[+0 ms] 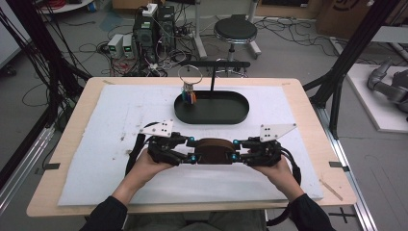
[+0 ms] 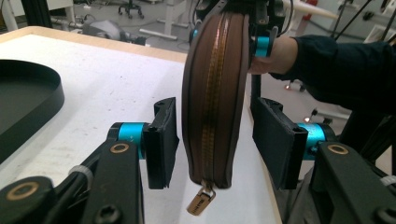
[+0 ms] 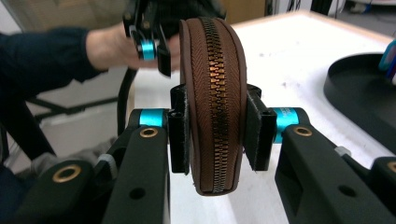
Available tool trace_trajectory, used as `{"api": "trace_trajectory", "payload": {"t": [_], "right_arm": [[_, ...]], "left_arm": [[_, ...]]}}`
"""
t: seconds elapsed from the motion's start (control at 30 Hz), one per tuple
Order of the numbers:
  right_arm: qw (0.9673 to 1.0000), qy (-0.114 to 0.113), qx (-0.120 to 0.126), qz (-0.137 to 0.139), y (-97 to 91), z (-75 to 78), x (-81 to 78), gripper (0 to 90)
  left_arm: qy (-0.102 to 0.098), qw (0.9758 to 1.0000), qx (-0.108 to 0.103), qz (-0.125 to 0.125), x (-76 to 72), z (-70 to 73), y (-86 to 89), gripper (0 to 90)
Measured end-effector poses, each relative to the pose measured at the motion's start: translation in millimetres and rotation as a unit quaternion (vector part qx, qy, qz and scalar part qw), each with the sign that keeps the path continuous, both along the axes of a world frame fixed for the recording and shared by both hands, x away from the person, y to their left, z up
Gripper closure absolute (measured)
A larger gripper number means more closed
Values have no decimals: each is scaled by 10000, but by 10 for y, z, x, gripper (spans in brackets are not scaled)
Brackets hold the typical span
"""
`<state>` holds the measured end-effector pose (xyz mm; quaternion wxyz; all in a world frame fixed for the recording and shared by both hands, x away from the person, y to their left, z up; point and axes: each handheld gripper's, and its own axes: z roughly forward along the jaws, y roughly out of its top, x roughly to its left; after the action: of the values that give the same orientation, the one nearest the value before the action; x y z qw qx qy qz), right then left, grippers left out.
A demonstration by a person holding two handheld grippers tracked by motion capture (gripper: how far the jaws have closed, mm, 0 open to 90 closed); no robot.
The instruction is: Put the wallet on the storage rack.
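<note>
A brown zipped pouch (image 1: 211, 150) hangs just above the white mat, between my two grippers. In the right gripper view the pouch (image 3: 212, 93) stands on edge with its zip facing the camera. My right gripper (image 3: 215, 135) is shut on it, both pads pressing its sides. In the left gripper view the pouch's other end (image 2: 215, 93) sits between the jaws of my left gripper (image 2: 215, 144). Those pads (image 2: 163, 140) stand apart from it, so that gripper is open. A brass zip pull (image 2: 201, 203) dangles below. From above, the left gripper (image 1: 192, 149) and right gripper (image 1: 235, 149) face each other.
A black oval tray (image 1: 226, 108) lies behind the pouch, with a wire ring stand holding small coloured items (image 1: 188, 94) at its left end and a black T-post (image 1: 211, 77). The white mat (image 1: 96, 159) covers most of the wooden table. A stool (image 1: 235, 31) stands beyond.
</note>
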<state>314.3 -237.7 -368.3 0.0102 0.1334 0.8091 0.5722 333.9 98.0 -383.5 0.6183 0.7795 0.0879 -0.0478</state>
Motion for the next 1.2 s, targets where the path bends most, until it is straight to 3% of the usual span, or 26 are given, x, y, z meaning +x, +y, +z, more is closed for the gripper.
{"api": "trace_trajectory", "payload": {"t": [0.03, 0.2, 0.37, 0.67, 0.73, 0.77, 0.8, 0.83, 0.97, 1.07, 1.1, 1.13, 1.17, 1.2], "right_arm": [[9999, 62, 140, 7, -16, 2, 2, 677], [9994, 70, 324, 49, -12, 3, -5, 671], [9993, 94, 320, -138, -18, 0, 4, 533], [9991, 87, 392, -124, -23, -13, -7, 638], [9991, 70, 389, -121, -24, -10, -13, 650], [9991, 30, 408, -107, -28, -3, -20, 675], [9991, 30, 408, -107, -28, -3, -20, 675], [9992, -54, 334, -207, -27, 1, -28, 681], [9988, -117, 348, -328, -50, 8, -15, 684], [9979, -179, 340, -521, -77, 19, -10, 686], [9974, -189, 323, -612, -88, 22, -6, 686], [9974, -189, 323, -612, -88, 22, -6, 686], [9968, -225, 324, -693, -99, 22, 6, 686], [9951, -269, 335, -889, -121, 23, 29, 686]], "left_arm": [[1, 10000, -37, -33, 3, -5, -1, 527], [-51, 9993, -345, -102, -3, 15, 20, 646], [-42, 9989, -454, -112, -19, 30, 29, 680], [-17, 9983, -575, -61, -15, 34, 58, 681], [5, 9984, -573, 1, -15, 32, 53, 669], [51, 9984, -559, 119, -15, 33, 52, 563], [84, 9982, -554, 212, -16, 33, 50, 563], [76, 9982, -508, 311, -11, 33, 54, 452], [-22, 9975, -339, 622, -11, 41, 95, 355], [-105, 9963, -291, 807, -26, 57, 166, 345], [-211, 9942, -223, 1027, -50, 75, 222, 335], [-211, 9942, -223, 1027, -50, 75, 222, 325], [-270, 9926, -187, 1168, -61, 85, 261, 325], [-278, 9916, -183, 1252, -68, 89, 285, 310]]}}
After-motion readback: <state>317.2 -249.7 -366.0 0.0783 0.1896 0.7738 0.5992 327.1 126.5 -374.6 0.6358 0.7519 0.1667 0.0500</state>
